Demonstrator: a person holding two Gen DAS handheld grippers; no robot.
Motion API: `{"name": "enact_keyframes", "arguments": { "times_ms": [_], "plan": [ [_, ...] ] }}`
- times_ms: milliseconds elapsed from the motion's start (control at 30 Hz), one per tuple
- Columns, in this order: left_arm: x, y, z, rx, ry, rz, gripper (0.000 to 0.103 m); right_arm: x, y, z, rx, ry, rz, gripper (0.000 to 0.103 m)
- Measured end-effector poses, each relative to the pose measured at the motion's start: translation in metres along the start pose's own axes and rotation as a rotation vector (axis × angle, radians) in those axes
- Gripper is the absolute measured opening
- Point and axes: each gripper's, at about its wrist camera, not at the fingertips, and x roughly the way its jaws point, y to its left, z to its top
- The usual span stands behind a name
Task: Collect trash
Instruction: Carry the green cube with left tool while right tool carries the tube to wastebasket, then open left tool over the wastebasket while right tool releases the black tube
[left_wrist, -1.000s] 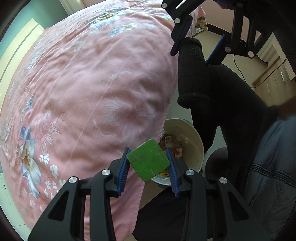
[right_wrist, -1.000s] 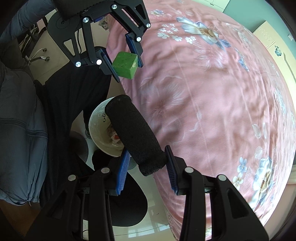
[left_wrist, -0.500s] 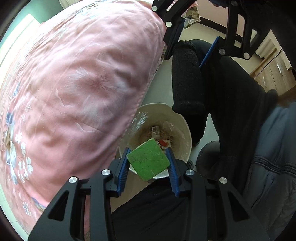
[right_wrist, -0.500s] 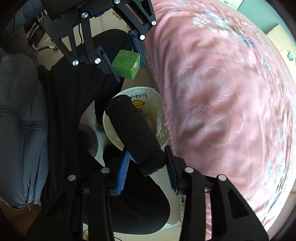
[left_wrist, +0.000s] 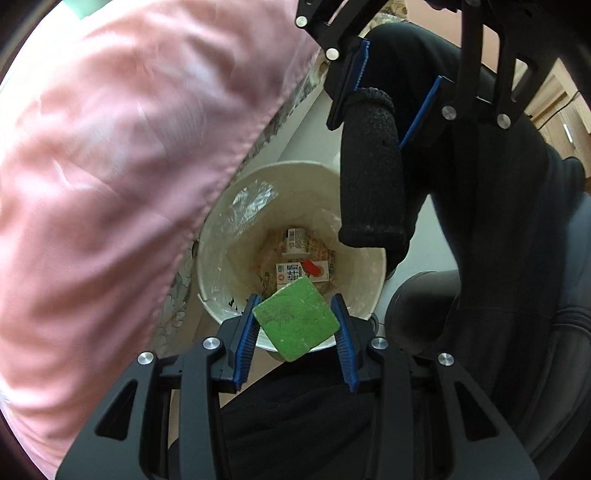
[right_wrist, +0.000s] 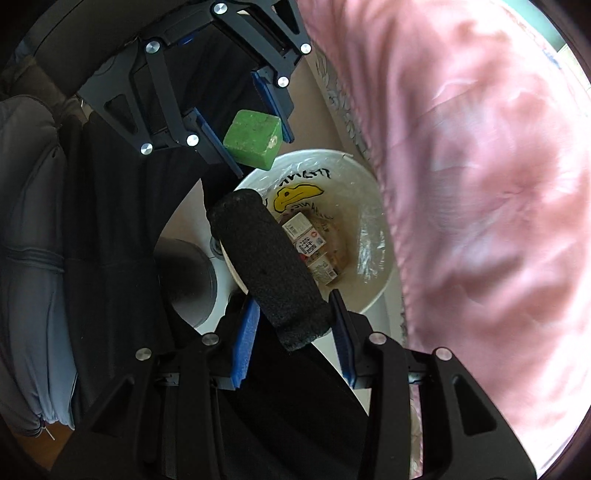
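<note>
My left gripper (left_wrist: 295, 314) is shut on a green sponge block (left_wrist: 295, 319) and holds it above the near rim of a white trash bin (left_wrist: 214, 258) lined with clear plastic. My right gripper (right_wrist: 295, 308) is shut on a black foam roll (right_wrist: 266, 266) that hangs over the other side of the same bin (right_wrist: 369, 295). Each gripper shows in the other's view: the right one (left_wrist: 384, 107) with its roll (left_wrist: 371, 173), the left one (right_wrist: 245, 129) with its sponge (right_wrist: 253, 138). Small cartons (left_wrist: 301, 271) lie in the bin's bottom.
A bed with a pink floral quilt (left_wrist: 110, 184) overhangs the bin's side; it also shows in the right wrist view (right_wrist: 480, 184). The person's dark trousers (left_wrist: 498, 184) and a grey jacket (right_wrist: 29, 258) are on the other side. Pale floor (left_wrist: 303, 129) surrounds the bin.
Both grippers have moved off the bed and down toward the bin, which now looms larger under them. Each still holds its object.
</note>
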Motion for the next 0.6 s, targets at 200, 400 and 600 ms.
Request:
{"name": "enact_keyframes", "arguments": {
  "times_ms": [200,400,600],
  "plan": [
    [0.037,0.013,-0.003,-0.029,0.046,-0.041,0.041,0.04,-0.016,0.004,0.029,0.04,0.052,0.04],
    [0.075,0.024,-0.004,-0.063,0.097,-0.075,0.041,0.073,-0.027,0.004,0.046,0.071,0.093,0.04],
    [0.105,0.03,-0.004,-0.073,0.145,-0.1,0.041,0.097,-0.034,0.01,0.048,0.098,0.109,0.04]
  ]
}}
